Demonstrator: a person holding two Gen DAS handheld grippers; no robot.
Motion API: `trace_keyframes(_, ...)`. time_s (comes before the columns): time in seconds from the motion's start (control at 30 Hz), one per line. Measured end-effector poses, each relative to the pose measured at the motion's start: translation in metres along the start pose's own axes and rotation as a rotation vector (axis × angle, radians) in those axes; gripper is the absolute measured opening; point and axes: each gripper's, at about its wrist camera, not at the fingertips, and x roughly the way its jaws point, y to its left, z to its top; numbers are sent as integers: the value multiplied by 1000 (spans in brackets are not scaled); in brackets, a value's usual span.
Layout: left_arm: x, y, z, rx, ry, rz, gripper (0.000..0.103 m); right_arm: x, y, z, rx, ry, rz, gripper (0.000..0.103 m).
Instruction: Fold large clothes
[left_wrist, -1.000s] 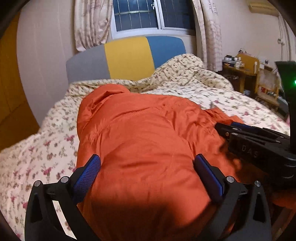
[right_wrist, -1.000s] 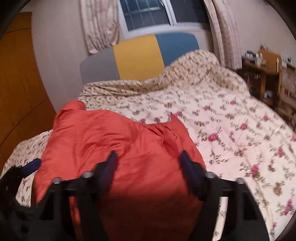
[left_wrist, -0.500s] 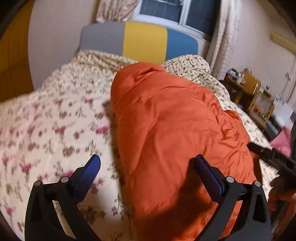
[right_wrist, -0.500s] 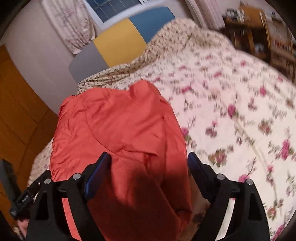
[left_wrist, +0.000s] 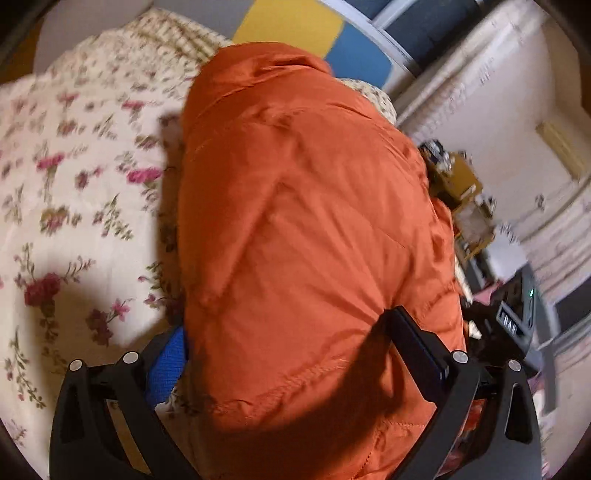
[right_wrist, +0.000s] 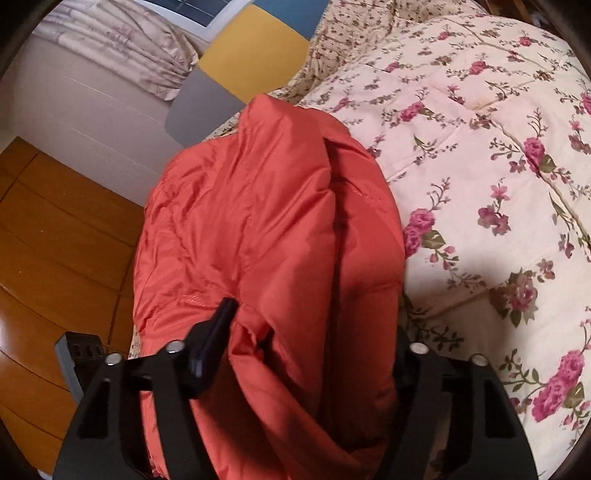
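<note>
The orange jacket (left_wrist: 306, 236) is lying bunched on the floral quilt (left_wrist: 66, 206), its long axis running from near toward the far headboard (right_wrist: 255, 59). The left gripper (left_wrist: 295, 350) and right gripper (right_wrist: 314, 339) are both spread wide, straddling its near end.

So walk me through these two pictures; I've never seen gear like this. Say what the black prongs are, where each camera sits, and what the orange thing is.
No robot here: a person holds one set of tongs in each hand, with a camera on each looking forward along its two prongs. One picture is from the left tongs, the other from the right tongs. A puffy orange jacket, already bundled, lies on a bed's floral quilt. Both tongs stand wide open around the bundle's near end, fabric bulging between the prongs; whether they press it, I cannot tell.
</note>
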Motion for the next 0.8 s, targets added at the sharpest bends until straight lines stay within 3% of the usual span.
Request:
trace_keyframes(0.2, -14, -23, -5, 94, -35, 47, 84, -16, 3, -10, -7, -38, 60, 48)
trace_keyframes(0.33, -33, -35, -8, 133, -89, 53, 76, -20, 18, -10, -20, -64, 96, 47)
trace_keyframes(0.6, -78, -42, -5, 211, -201, 72, 69, -11, 51, -22, -29, -73, 168, 47)
trace_keyframes(0.8, -114, -17, -9, 201, -271, 110, 68, 19, 93, -34, -87, -34, 210, 47)
